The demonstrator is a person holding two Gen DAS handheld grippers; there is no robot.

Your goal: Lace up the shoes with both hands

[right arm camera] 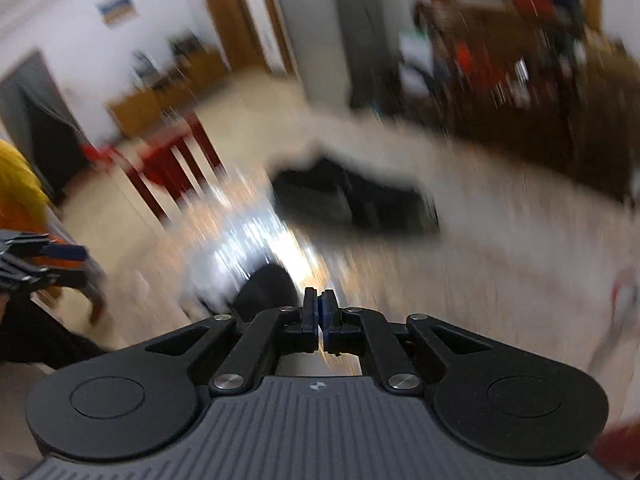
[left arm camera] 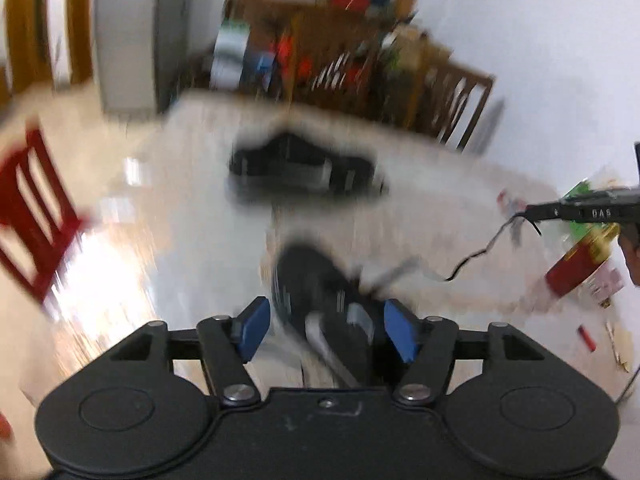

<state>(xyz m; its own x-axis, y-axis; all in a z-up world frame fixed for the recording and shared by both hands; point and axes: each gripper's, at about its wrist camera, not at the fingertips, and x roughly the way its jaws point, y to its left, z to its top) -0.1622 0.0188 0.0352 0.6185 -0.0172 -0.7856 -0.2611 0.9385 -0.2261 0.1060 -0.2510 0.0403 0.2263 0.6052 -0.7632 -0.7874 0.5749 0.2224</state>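
Observation:
Two black shoes lie on a pale table (left arm camera: 440, 184), all blurred. The near shoe (left arm camera: 320, 292) points away from me; my left gripper (left arm camera: 328, 314) stands open just over its rear part, blue pads (left arm camera: 256, 320) either side without touching it. The far shoe (left arm camera: 300, 172) lies crosswise behind. A thin dark shoelace (left arm camera: 480, 254) runs from the near shoe up to the tip of my right gripper (left arm camera: 528, 212), which is shut on it. In the right wrist view the right gripper (right arm camera: 319, 304) has its pads together; the near shoe (right arm camera: 268, 284) and far shoe (right arm camera: 352, 200) show beyond, the left gripper (right arm camera: 76, 266) at the left.
A red chair (left arm camera: 32, 208) stands left of the table and brown wooden chairs (left arm camera: 452, 108) behind it. A red box (left arm camera: 576, 268) and small packets lie at the table's right end. A person's yellow and orange clothing (right arm camera: 16, 192) shows at the left edge.

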